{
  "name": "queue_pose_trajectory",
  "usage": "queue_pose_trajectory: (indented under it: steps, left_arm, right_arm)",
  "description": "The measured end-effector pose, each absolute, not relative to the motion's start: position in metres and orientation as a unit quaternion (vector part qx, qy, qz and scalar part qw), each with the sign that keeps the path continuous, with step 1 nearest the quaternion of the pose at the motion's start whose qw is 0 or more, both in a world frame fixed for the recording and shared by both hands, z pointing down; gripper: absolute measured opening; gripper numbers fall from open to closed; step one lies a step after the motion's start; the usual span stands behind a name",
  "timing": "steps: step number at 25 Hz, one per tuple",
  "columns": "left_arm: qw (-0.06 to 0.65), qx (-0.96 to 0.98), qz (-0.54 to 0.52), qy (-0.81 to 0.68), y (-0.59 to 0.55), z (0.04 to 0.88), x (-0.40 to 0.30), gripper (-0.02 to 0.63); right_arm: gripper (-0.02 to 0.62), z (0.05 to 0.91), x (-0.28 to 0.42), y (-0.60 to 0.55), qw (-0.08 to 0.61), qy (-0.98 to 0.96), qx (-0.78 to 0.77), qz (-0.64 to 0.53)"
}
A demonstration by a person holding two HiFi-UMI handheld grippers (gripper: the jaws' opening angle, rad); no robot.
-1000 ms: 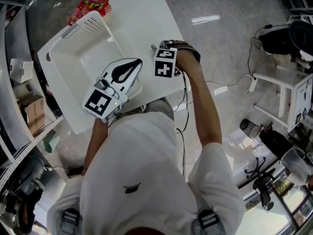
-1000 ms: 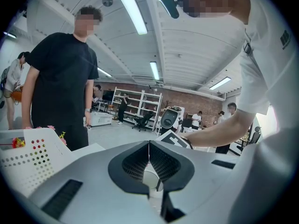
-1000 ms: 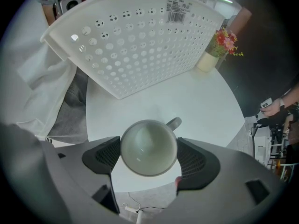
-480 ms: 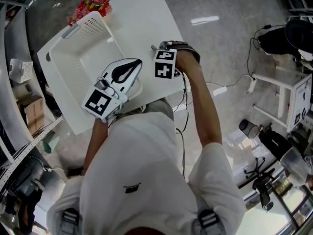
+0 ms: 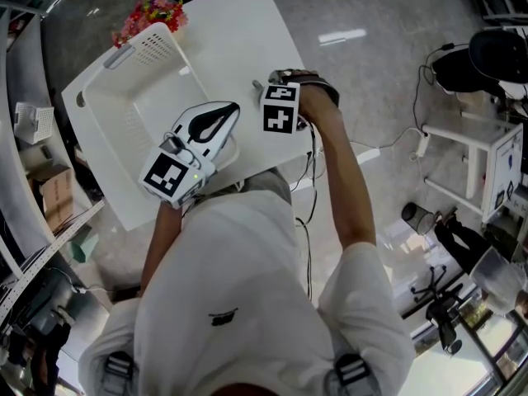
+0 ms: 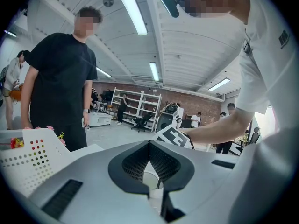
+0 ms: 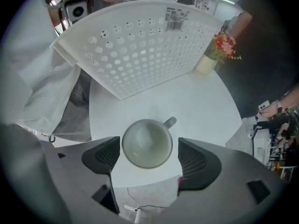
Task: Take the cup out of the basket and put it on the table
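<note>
The white cup stands upright on the white table, its handle pointing toward the basket. My right gripper points straight down over it, open. The cup sits between its two pads, and there is a gap to the right pad. The white perforated basket lies just beyond the cup. In the head view the right gripper hides the cup. The basket fills the left of the table. My left gripper hovers over the basket's near side; in its own view the left gripper is shut on nothing.
A small pot of red and yellow flowers stands at the table's far corner, behind the basket. A person in a black shirt stands beyond the table. The table edge runs close by the right gripper.
</note>
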State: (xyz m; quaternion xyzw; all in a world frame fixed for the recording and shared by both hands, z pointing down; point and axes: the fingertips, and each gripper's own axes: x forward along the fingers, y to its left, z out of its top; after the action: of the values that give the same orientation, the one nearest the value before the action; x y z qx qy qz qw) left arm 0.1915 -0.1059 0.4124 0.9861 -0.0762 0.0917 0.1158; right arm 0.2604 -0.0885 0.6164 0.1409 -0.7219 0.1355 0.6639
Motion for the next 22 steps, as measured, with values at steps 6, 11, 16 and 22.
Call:
queue_pose_trajectory:
  steps: [6,11,16,22]
  left_arm:
    - [0.114,0.986,0.085,-0.083,-0.108,0.405,0.185,0.012]
    - [0.113,0.987,0.073,-0.085,-0.106,0.395,0.182,0.012]
    - [0.106,0.988,0.066,-0.086,-0.106,0.387,0.176,0.012]
    - [0.097,0.991,0.054,-0.079,-0.102,0.373,0.174,0.012]
  right_arm:
    - [0.385,0.586,0.266,-0.082,0.648,-0.731,0.176,0.120]
    - [0.267,0.520,0.254,-0.088,0.538,-0.789,0.284,0.081]
    - [0.062,0.454,0.241,-0.098,0.398,-0.824,0.403,0.029]
    - [0.009,0.389,0.221,-0.088,0.244,-0.856,0.456,0.020]
